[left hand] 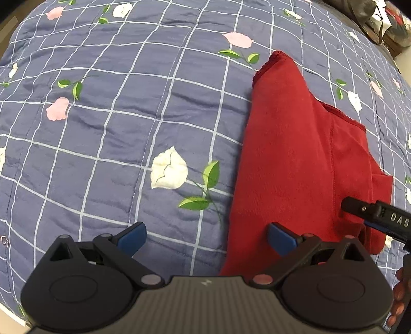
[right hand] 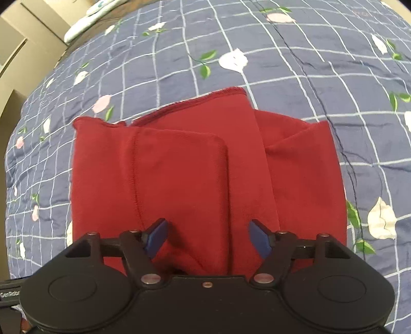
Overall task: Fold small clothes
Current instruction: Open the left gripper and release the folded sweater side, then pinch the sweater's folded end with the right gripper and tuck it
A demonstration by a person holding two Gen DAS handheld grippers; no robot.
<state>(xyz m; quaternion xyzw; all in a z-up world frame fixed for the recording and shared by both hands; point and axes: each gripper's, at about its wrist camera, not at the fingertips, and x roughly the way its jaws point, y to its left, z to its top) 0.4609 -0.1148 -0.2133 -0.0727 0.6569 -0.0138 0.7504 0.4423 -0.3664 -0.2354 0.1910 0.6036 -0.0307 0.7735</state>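
A small red garment lies partly folded on a blue checked floral quilt. In the right wrist view the garment fills the middle, with a folded flap on top and a stitched hem at its far edge. My left gripper is open and empty, low over the quilt at the garment's left edge; its right fingertip is over the red cloth. My right gripper is open and empty just above the garment's near edge. Its black body shows at the right of the left wrist view.
The quilt spreads around the garment on all sides. Beige furniture and a white object lie beyond the bed's far left corner. Dark bags sit past the bed's far right edge.
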